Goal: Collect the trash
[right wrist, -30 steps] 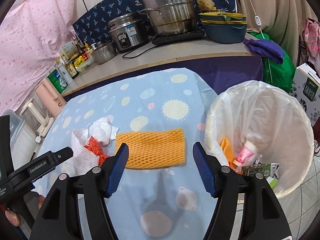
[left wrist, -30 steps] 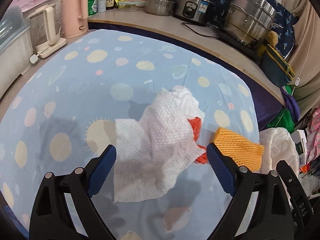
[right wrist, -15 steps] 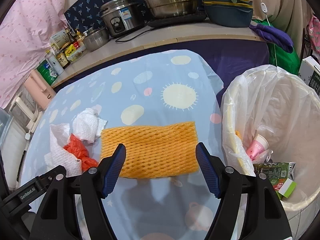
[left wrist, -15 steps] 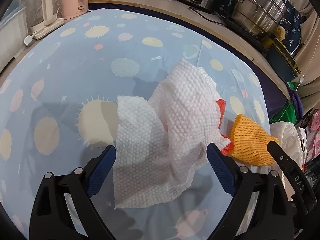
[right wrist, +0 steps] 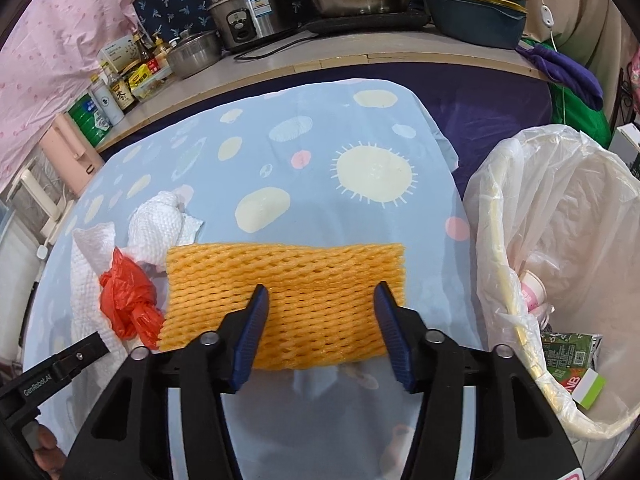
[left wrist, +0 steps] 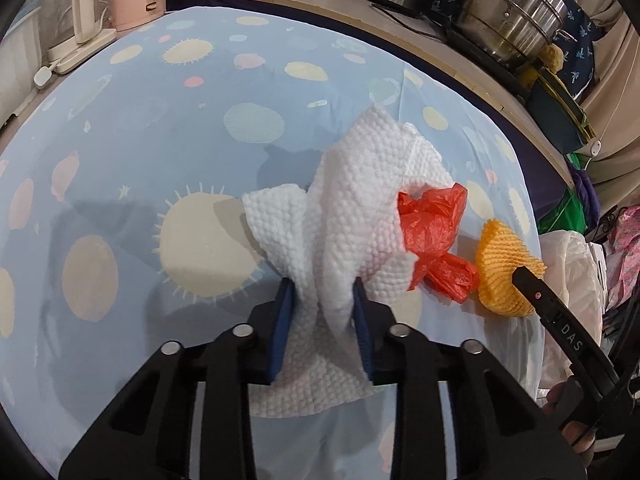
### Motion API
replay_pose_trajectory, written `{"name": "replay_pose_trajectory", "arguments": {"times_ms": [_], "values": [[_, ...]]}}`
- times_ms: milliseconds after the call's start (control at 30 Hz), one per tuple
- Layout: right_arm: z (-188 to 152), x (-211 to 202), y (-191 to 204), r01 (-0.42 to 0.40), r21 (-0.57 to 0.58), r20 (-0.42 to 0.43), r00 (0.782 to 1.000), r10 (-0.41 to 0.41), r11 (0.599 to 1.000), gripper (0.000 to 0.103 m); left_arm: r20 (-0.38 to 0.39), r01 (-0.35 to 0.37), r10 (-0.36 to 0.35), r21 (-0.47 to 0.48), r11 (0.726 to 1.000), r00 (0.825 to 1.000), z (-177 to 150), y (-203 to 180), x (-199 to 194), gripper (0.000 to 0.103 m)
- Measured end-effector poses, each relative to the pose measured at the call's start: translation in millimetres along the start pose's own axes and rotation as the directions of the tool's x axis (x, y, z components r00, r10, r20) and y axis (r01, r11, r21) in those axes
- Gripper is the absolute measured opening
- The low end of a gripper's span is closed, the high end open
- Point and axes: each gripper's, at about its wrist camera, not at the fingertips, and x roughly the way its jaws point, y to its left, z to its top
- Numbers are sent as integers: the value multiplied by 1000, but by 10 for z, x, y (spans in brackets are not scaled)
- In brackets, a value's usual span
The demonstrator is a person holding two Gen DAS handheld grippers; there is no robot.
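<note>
Both wrist views close, angled down over tablecloth [left wrist: 168,128]; shared: paper towel [left wrist: 360,200], foam net [right wrist: 288,280].

The paper towel [left wrist: 360,216] lies on the tablecloth [left wrist: 168,128], its near part between the left gripper [left wrist: 322,320] fingers. The plastic bag scrap [left wrist: 434,236] lies touching the towel's right edge, and the foam net [right wrist: 286,300] lies just right of the scrap. The right gripper [right wrist: 320,322] fingers stand either side of the net's near half. The lined bin [right wrist: 560,208] stands right of the table, with a cup [right wrist: 532,288] and carton [right wrist: 572,364] in it. Pots [right wrist: 248,12] stand on the counter [right wrist: 360,62] behind the table
</note>
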Motion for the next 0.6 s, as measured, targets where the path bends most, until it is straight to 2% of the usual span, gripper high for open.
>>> {"name": "replay_pose_trajectory", "arguments": {"times_ms": [33, 67, 133, 233, 600], "values": [[0, 3, 12, -2, -8, -4, 1000, 2, 1000, 34, -3, 4, -4, -2, 1000, 1000, -3, 18, -9, 16], [-3, 3, 13, -1, -12, -5, 1000, 1, 1000, 31, -3, 5, -5, -3, 1000, 1000, -7, 26, -22, 12], [-4, -4, 16, -10, -16, -11, 1000, 10, 1000, 14, 8, 4, -4, -5, 1000, 1000, -16, 49, -76, 11], [-12, -37, 18, -25, -19, -13, 1000, 25, 1000, 2, 30, 4, -4, -6, 1000, 1000, -22, 81, -183, 10], [36, -493, 79, -81, -24, 73, 994, 83, 996, 1, 109, -5, 6, -12, 1000, 994, 26, 63, -604, 9]]}}
